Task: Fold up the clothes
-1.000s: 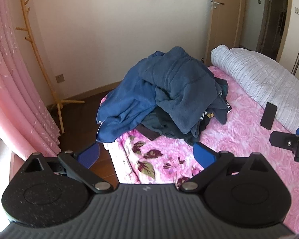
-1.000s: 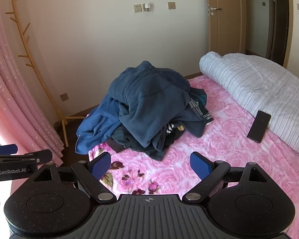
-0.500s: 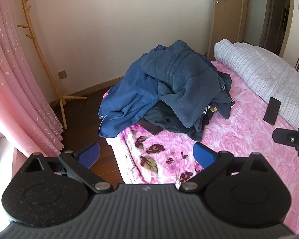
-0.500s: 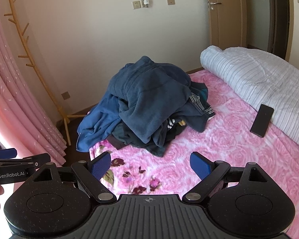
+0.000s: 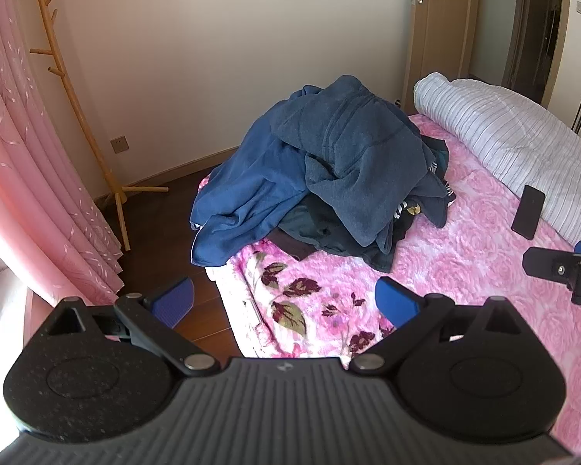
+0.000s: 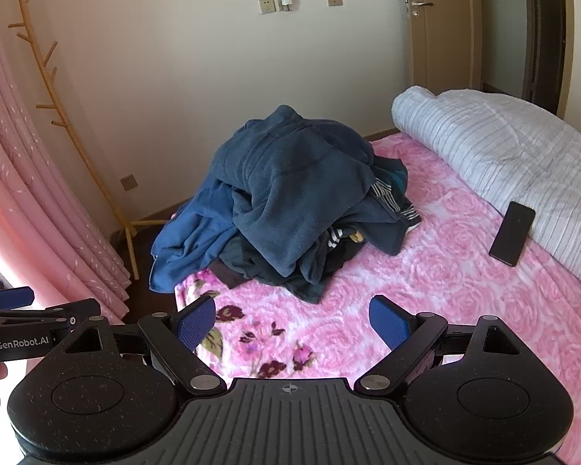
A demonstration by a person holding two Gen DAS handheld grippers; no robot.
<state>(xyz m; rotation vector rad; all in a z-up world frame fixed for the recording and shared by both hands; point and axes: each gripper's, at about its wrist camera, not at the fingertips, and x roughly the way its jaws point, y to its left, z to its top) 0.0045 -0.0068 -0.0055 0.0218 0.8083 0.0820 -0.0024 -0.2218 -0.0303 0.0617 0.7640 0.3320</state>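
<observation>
A heap of dark blue clothes (image 5: pixel 329 178) lies on the pink floral bed (image 5: pixel 464 271), near its far left corner; the heap also shows in the right wrist view (image 6: pixel 290 197). A dark blue fleece top lies uppermost, with darker and striped garments under it. My left gripper (image 5: pixel 284 302) is open and empty, above the bed's near left edge, short of the heap. My right gripper (image 6: pixel 292 321) is open and empty, above the bed in front of the heap.
A black phone (image 6: pixel 512 238) lies on the bed (image 6: pixel 445 290) beside a rolled white striped duvet (image 6: pixel 503 155). A wooden coat stand (image 5: pixel 81 124) and pink curtains (image 5: pixel 27 178) stand left of the bed. A wooden door (image 6: pixel 437 46) is at the back.
Both grippers have pulled back slightly and tilted; the heap sits a little farther and higher in both views. Both stay open and empty.
</observation>
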